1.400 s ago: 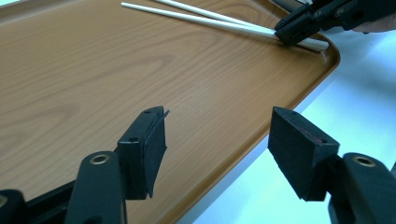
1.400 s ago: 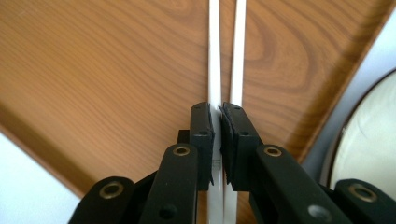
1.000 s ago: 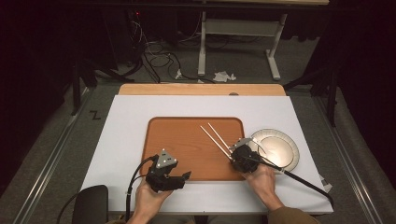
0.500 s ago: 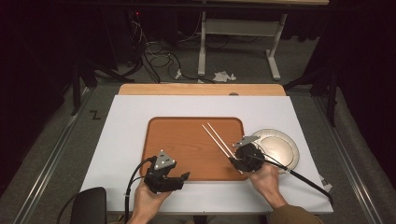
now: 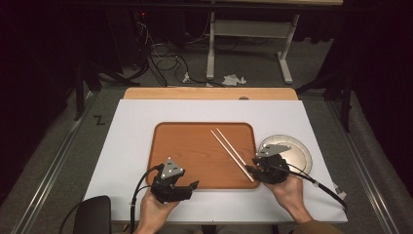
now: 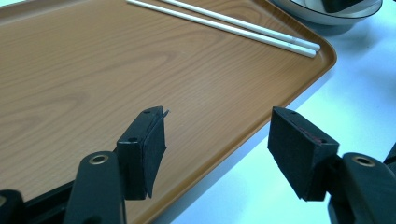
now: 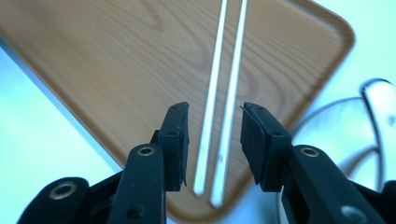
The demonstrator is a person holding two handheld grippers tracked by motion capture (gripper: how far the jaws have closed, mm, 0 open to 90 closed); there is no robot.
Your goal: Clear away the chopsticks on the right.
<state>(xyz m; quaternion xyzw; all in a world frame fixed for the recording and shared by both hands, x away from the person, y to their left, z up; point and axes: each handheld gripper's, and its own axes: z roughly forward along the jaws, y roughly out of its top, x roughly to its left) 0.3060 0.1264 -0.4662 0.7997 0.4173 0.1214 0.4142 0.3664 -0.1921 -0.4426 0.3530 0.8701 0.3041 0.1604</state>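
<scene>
Right gripper view: the right gripper has its jaws parted, and they have just been opening. The two white chopsticks lie side by side in the gap between the pads, touching neither pad that I can see. Their near ends sit just below and between the pad tips, by the near corner of the wooden tray; their shafts run straight ahead, away from the jaws, across the tray floor. The pair rests flat on the tray, held by nothing. Beyond the right-hand pad, off the tray's edge, a round metal plate lies on the white table surface.

High view: the right gripper sits at the tray's near right corner, over the near ends of the chopsticks, which slant away from it toward the tray's middle. The plate lies just behind this gripper, close to the tray's right rim.

Left gripper view: the left gripper stands wide open with nothing between its pads. Its left pad hangs over the tray and its right pad over the table, the tray's rim passing under the gap. The chopsticks lie well ahead of these jaws, at the tray's far corner. The tray carries the chopsticks alone. The plate's rim shows beyond them; what it holds I cannot tell.
</scene>
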